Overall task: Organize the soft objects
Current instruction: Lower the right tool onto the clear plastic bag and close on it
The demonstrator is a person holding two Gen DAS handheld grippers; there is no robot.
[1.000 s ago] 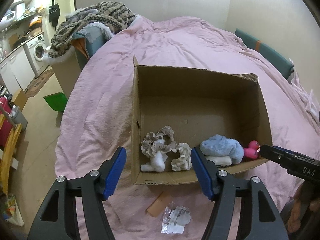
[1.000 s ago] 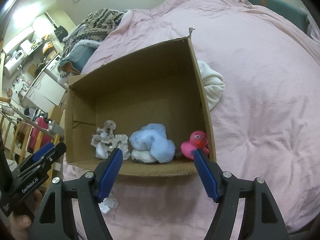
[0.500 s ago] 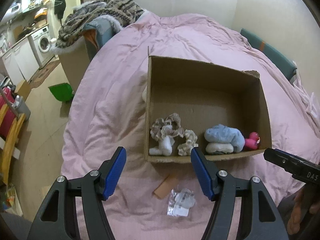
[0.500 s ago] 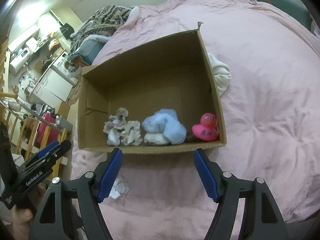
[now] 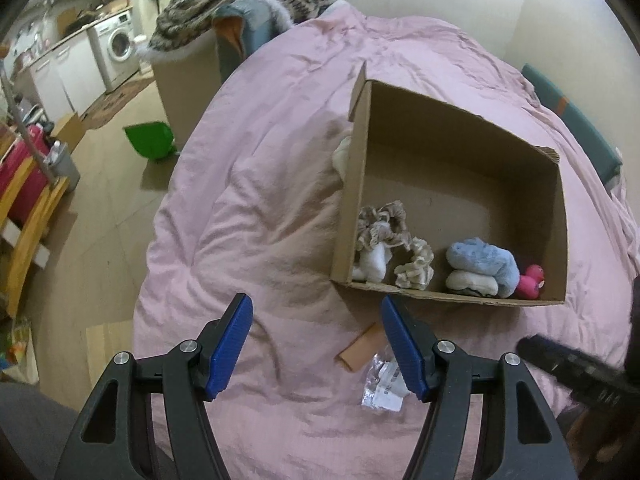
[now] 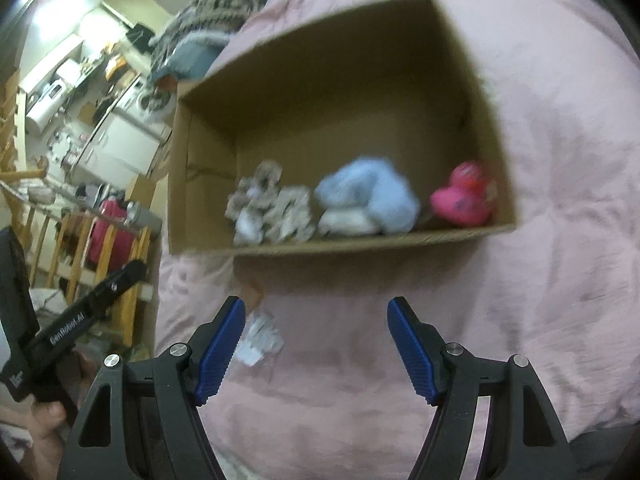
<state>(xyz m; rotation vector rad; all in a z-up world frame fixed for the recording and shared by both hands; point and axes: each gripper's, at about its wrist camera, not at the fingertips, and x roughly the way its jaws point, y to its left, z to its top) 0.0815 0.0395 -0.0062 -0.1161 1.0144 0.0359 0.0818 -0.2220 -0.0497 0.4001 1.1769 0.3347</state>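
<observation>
Both grippers had backed away from the cardboard box (image 5: 560,216). The left gripper (image 5: 316,344) and right gripper (image 6: 314,346) hung spread, empty. A white cloth (image 5: 342,156) lay upper centre, beyond the left one.

White lettering reading "GenRobot.AI" runs along the black body of the left tool (image 6: 86,312), seen low on the left side in the right wrist view. In the left wrist view, the right tool (image 5: 580,368) at the lower right carries pale letters, too blurred to read, perhaps "DAS". The crumpled packet (image 5: 382,384) just beside the left tool's blue finger (image 5: 400,344) bears print too small to read.
</observation>
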